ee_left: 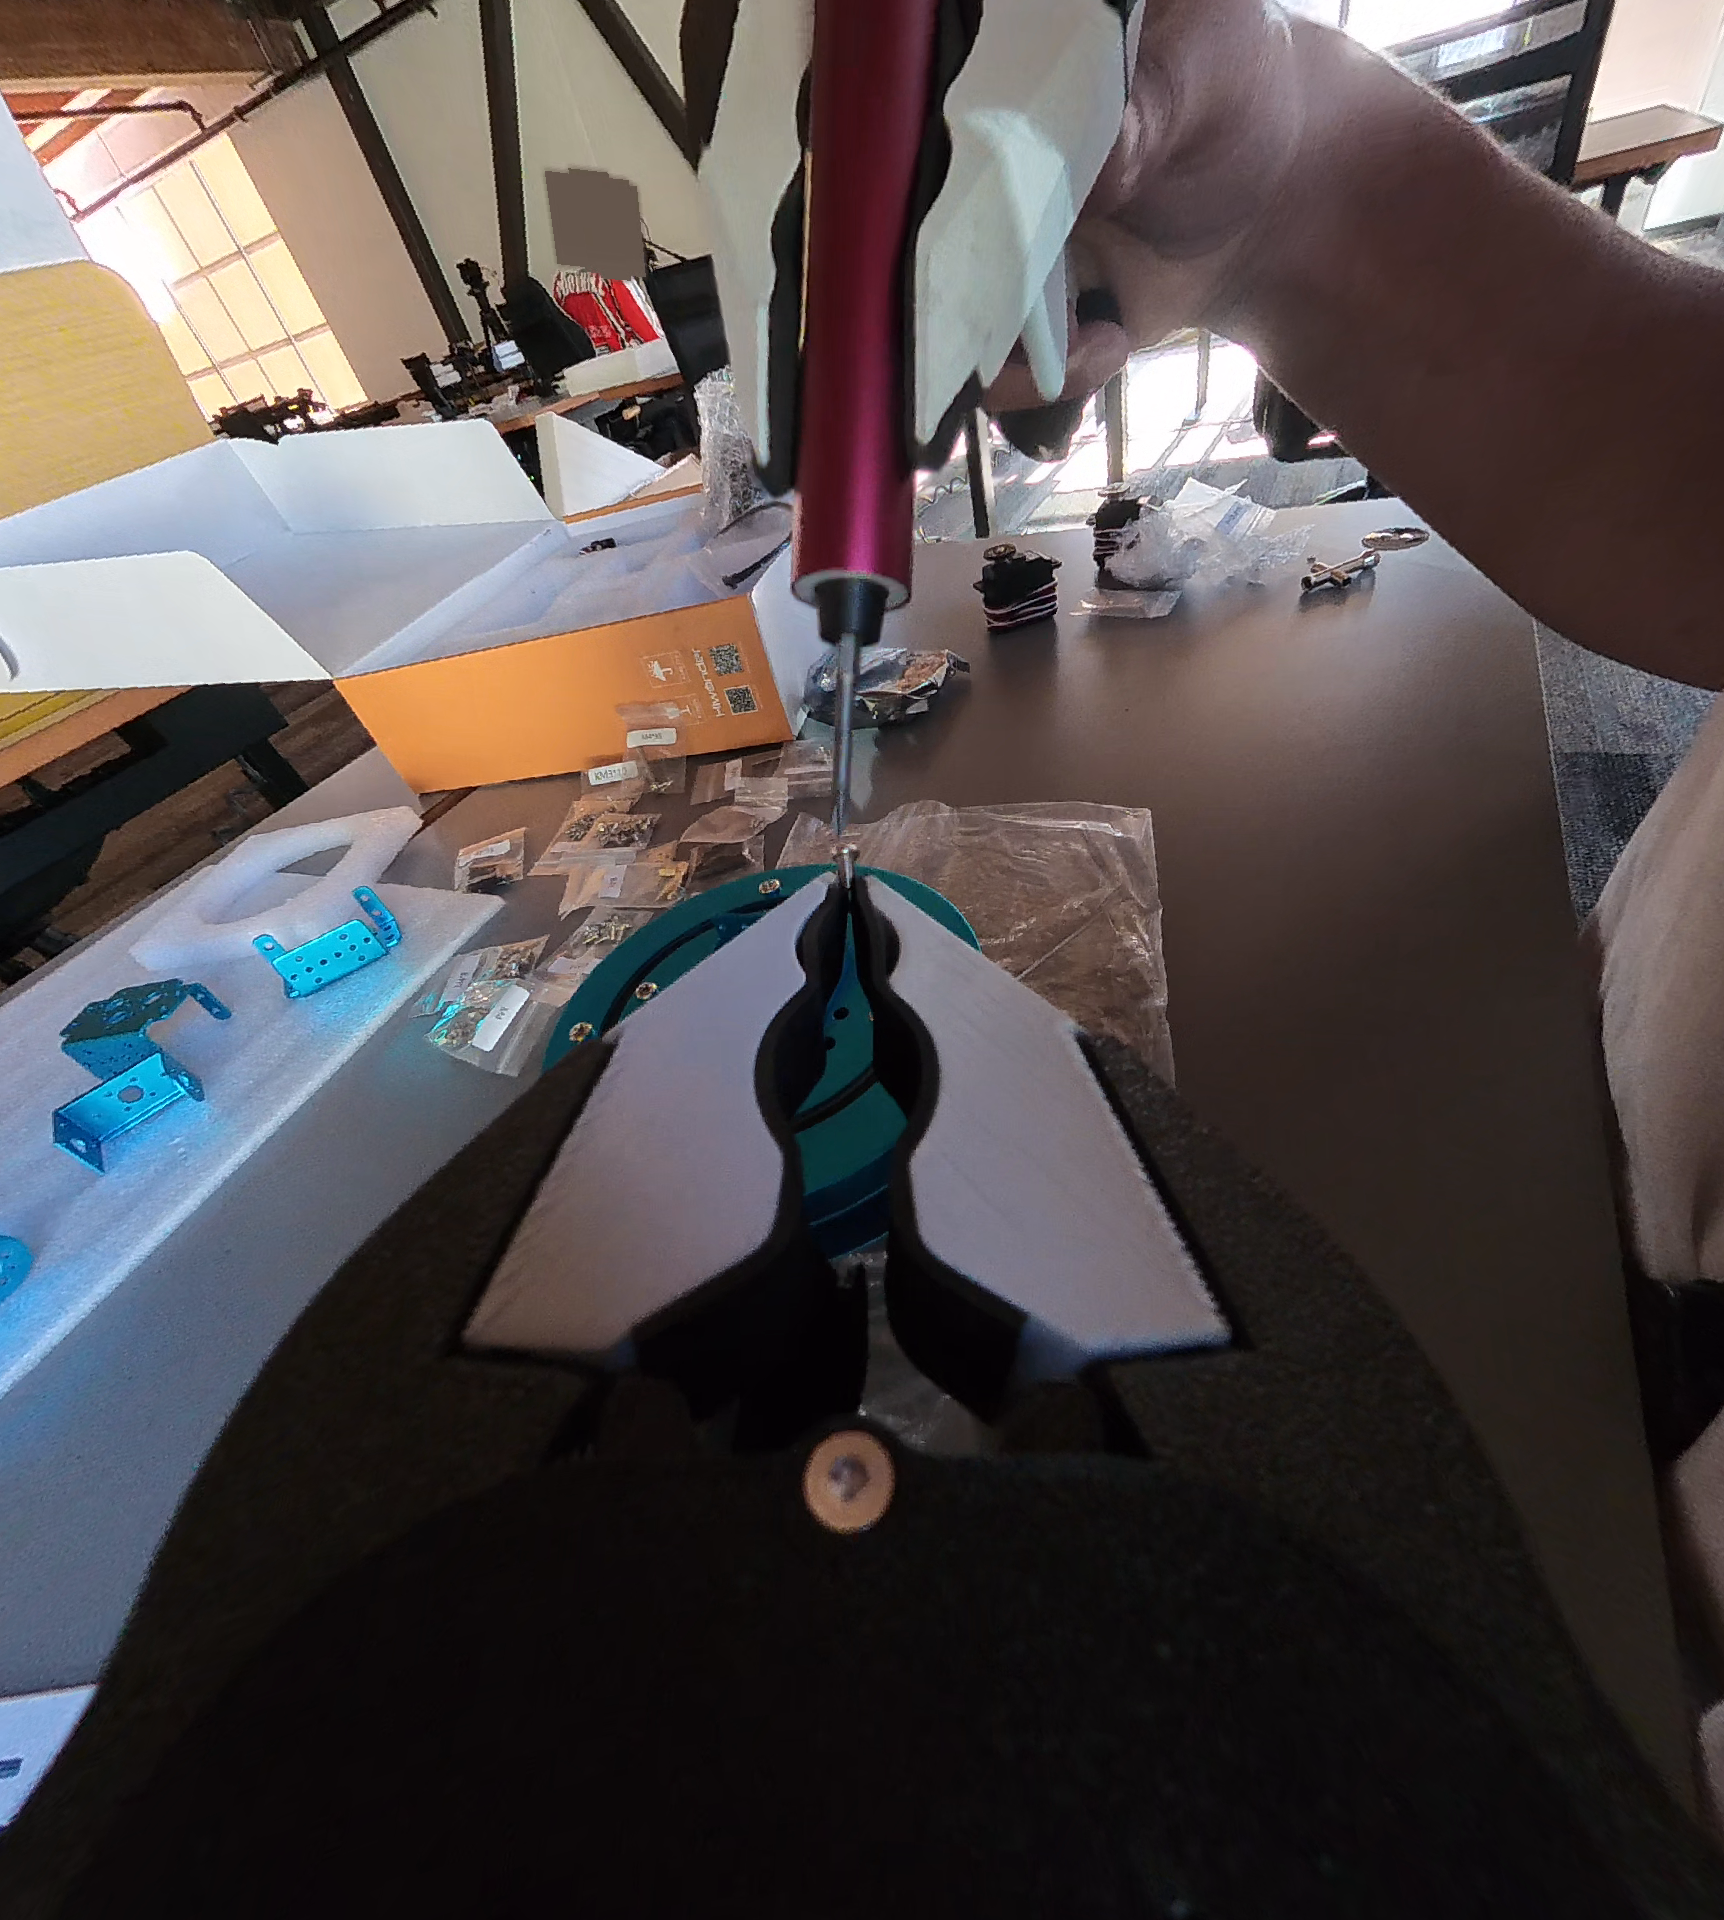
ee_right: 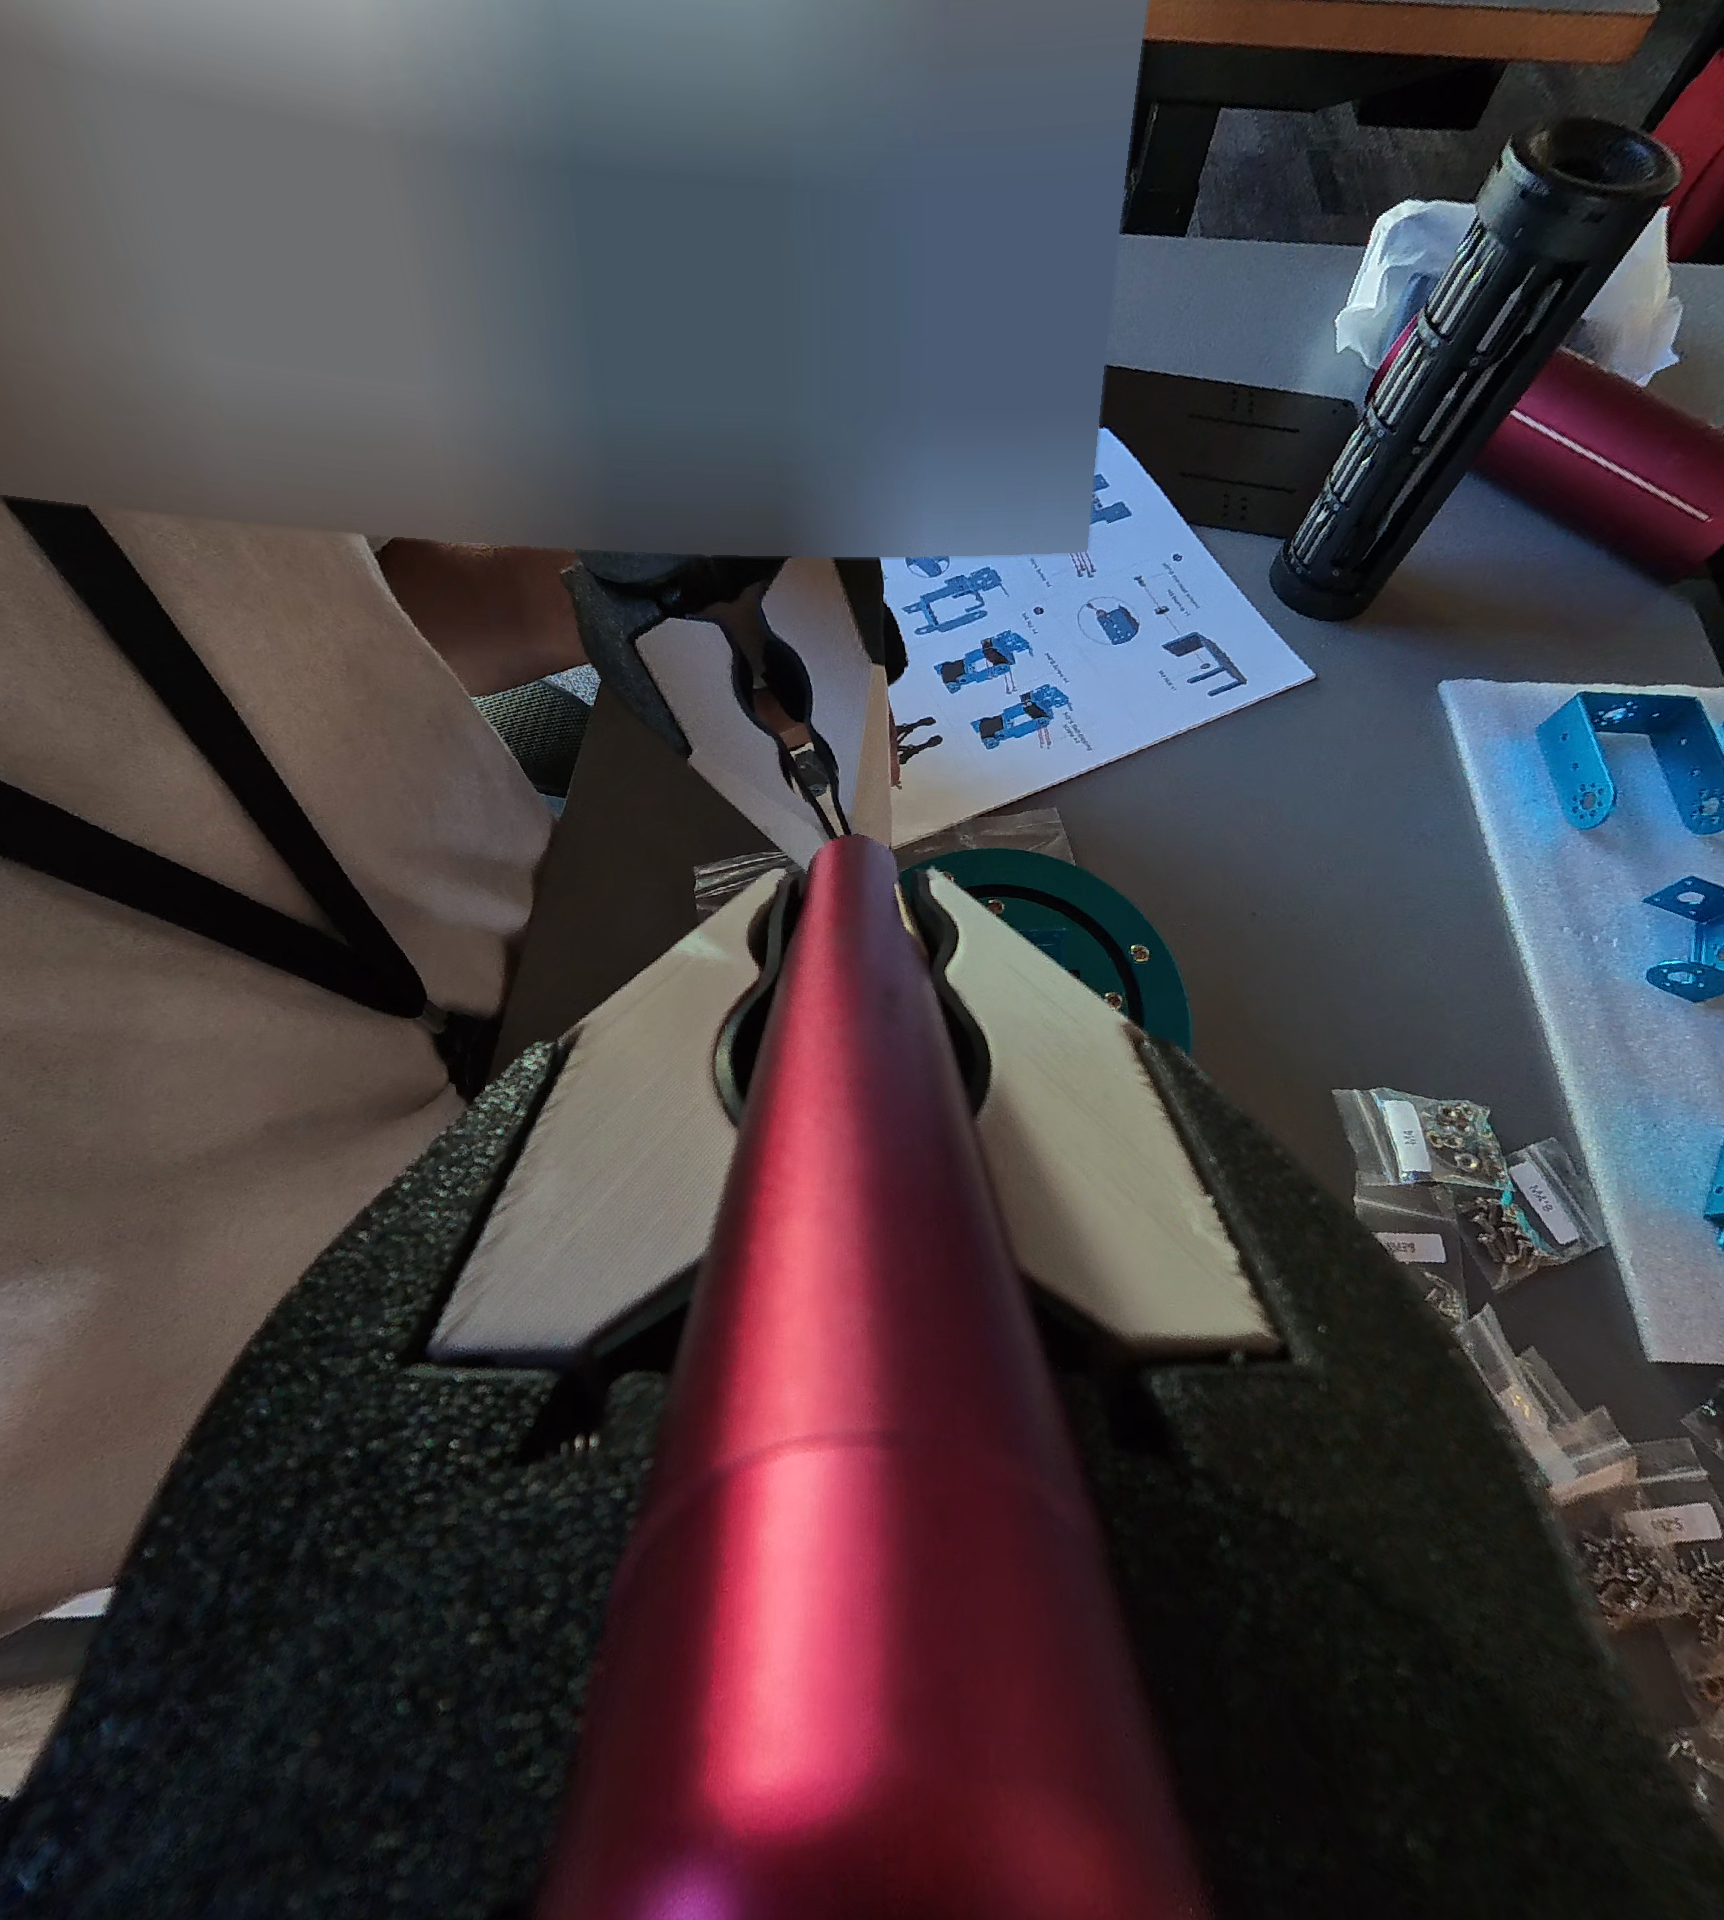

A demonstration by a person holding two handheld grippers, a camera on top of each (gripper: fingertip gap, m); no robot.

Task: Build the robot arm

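red screwdriver [ee_left: 858,312] upright in right gripper [ee_right: 853,883] | bit on screw [ee_left: 845,854] | teal ring [ee_left: 629,966] on table

Daylight pours in from the windows [ee_left: 214,281] far behind my left view, blown out white. My own body sits dark in the foreground. The foam [ee_left: 58,1122] glows pale, the brackets [ee_left: 131,1081] throwing blue glints. Both views bow at the edges. My right view is dimmer, the red screwdriver [ee_right: 858,1455] blurred close up.
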